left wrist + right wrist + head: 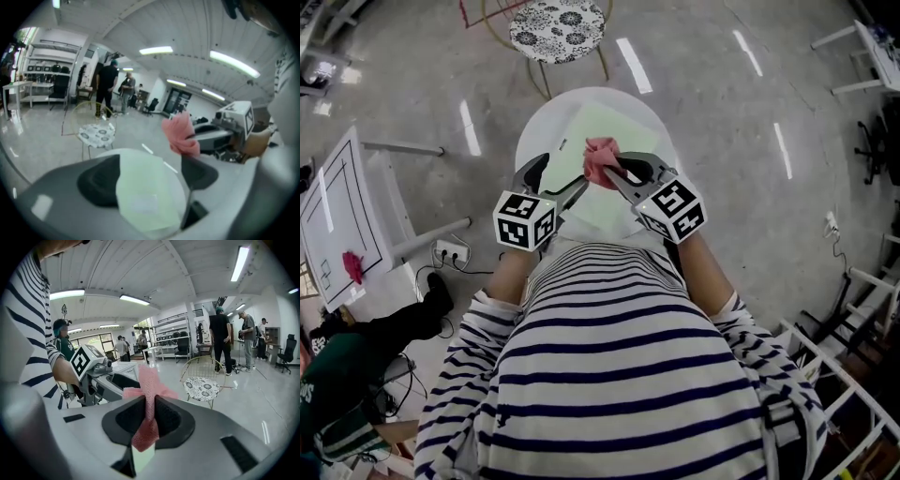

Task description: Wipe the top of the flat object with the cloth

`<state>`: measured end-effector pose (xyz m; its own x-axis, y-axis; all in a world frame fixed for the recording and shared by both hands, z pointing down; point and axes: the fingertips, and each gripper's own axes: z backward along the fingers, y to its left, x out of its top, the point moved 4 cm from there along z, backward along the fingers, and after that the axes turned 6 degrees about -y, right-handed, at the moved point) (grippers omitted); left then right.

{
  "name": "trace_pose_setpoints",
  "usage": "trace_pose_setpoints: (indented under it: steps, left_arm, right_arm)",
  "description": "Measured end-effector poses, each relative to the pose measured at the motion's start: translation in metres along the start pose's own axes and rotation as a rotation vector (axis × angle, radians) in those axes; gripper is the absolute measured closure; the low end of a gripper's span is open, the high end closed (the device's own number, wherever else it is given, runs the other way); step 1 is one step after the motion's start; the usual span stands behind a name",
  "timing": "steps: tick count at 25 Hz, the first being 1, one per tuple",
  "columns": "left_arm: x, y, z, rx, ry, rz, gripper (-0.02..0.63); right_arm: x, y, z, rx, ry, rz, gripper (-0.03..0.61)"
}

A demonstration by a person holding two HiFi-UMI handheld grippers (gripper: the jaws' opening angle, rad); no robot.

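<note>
The right gripper clamps the cloth over the green sheet; the left gripper stands open and empty. Pinched by a thin fold, the cloth could slip free under wiping drag, or shift the unheld sheet.

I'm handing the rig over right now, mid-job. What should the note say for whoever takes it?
Left claw: open and empty, just left of the cloth, over the sheet.
Right claw: shut on the bunched pink cloth, which it holds over the sheet and apparently off its surface.
The pale green flat sheet lies on the round white table.
Done: the cloth is gripped. The pictures do not show whether any wiping has happened.
Left: lower the cloth onto the sheet and wipe across its top.
</note>
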<state>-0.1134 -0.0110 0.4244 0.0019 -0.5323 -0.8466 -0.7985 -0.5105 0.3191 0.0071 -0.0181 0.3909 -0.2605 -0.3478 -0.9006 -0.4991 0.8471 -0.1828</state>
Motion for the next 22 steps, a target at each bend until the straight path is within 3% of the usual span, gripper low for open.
trace_pose_setpoints:
  steps: [3, 6, 9, 13, 22]
  left_arm:
    - [0.02, -0.008, 0.005, -0.026, -0.097, -0.046, 0.261]
    - [0.037, -0.014, 0.012, -0.051, -0.207, -0.042, 0.345]
    - [0.056, -0.022, 0.022, -0.089, -0.323, -0.063, 0.454]
    - [0.073, -0.036, 0.036, -0.135, -0.417, -0.13, 0.603]
    - [0.091, -0.052, 0.054, -0.17, -0.496, -0.173, 0.606]
  right_arm:
    - [0.01, 0.001, 0.004, -0.018, -0.04, 0.002, 0.529]
    - [0.022, 0.004, 0.009, -0.029, -0.094, 0.008, 0.529]
    - [0.035, 0.006, 0.015, -0.029, -0.165, 0.01, 0.529]
    - [0.049, 0.01, 0.025, -0.036, -0.241, 0.006, 0.529]
    - [0.071, 0.024, 0.036, -0.027, -0.334, 0.059, 0.529]
